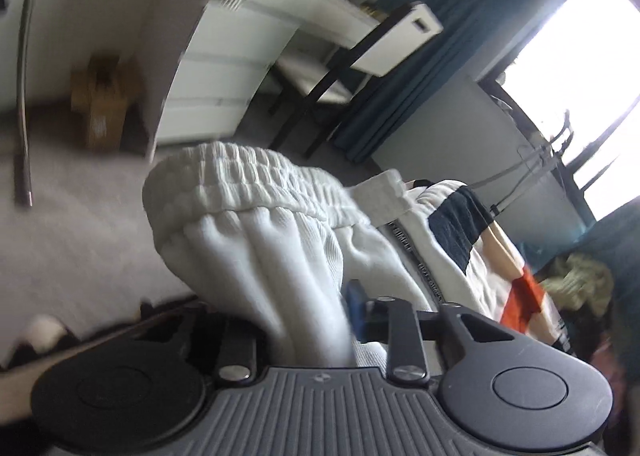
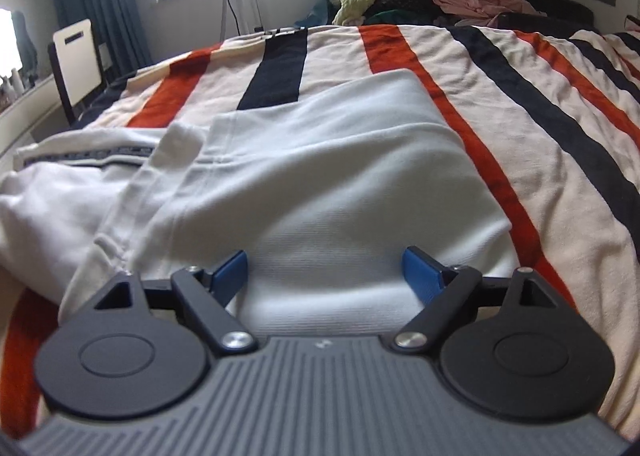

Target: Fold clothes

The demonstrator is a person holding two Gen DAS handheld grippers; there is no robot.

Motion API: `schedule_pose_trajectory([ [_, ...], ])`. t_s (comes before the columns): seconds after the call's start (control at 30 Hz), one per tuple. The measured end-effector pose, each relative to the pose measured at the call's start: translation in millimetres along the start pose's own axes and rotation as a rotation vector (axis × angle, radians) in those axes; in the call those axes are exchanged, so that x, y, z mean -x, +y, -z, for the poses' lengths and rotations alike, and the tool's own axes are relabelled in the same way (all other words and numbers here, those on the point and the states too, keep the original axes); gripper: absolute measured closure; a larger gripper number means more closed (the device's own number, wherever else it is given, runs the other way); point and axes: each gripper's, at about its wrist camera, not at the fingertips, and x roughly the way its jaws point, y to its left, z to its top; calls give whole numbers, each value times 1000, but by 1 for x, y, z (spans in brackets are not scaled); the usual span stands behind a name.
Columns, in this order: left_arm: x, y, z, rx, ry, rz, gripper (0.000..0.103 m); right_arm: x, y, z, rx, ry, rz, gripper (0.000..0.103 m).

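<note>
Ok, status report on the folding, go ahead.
Left gripper shut on white pants, waistband bunched and lifted. Right gripper open, jaws straddling the folded part on the striped blanket. Nothing in the way.

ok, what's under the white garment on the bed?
The striped blanket shows around the white garment on all visible sides. Directly beneath is covered, so anything else there can't be seen.
</note>
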Motion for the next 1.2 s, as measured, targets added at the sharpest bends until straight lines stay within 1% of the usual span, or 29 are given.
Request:
schedule_pose_trajectory([
  [0.07, 14, -32, 2, -143, -72, -29, 86, 0, -1, -1, -13, 1, 1, 16],
  [0.1, 26, -48, 5, -204, -116, -32, 87, 2, -5, -3, -42, -7, 0, 18],
  [0.17, 46, -85, 9, -307, -198, -14, 87, 7, -15, -7, -118, -26, -2, 18],
  [0.23, 68, -123, 17, -396, -273, 18, 87, 14, -30, -11, -211, -52, 14, 18],
  [0.33, 104, -176, 43, -456, -376, 82, 87, 26, -58, -15, -348, -98, 51, 18],
  [0.4, 127, -212, 64, -486, -439, 132, 87, 31, -74, -16, -429, -106, 57, 18],
  [0.5, 153, -262, 100, -502, -472, 227, 89, 38, -93, -17, -521, -119, 72, 18],
  [0.6, 184, -303, 152, -534, -482, 315, 90, 47, -104, -17, -569, -166, 99, 18],
  [0.7, 193, -343, 212, -582, -486, 388, 90, 61, -121, -19, -630, -226, 110, 18],
  [0.73, 195, -351, 233, -598, -489, 408, 90, 65, -127, -19, -651, -242, 110, 17],
  [0.8, 191, -367, 282, -673, -481, 442, 90, 69, -137, -20, -684, -258, 107, 16],
  [0.87, 184, -371, 336, -769, -419, 476, 90, 70, -143, -21, -695, -252, 87, 17],
  [0.97, 165, -375, 391, -894, -307, 483, 90, 71, -154, -21, -720, -256, 58, 16],
  [1.03, 156, -374, 411, -948, -252, 470, 89, 70, -160, -18, -745, -252, 31, 16],
  [1.1, 149, -370, 419, -989, -210, 475, 87, 65, -165, -16, -786, -234, -11, 16],
  [1.13, 145, -370, 418, -1001, -195, 482, 82, 61, -167, -15, -806, -221, -37, 15],
  [1.17, 142, -370, 414, -1012, -174, 494, 78, 58, -169, -14, -826, -207, -64, 15],
  [1.2, 141, -371, 411, -1031, -147, 502, 71, 54, -170, -13, -845, -194, -92, 15],
])
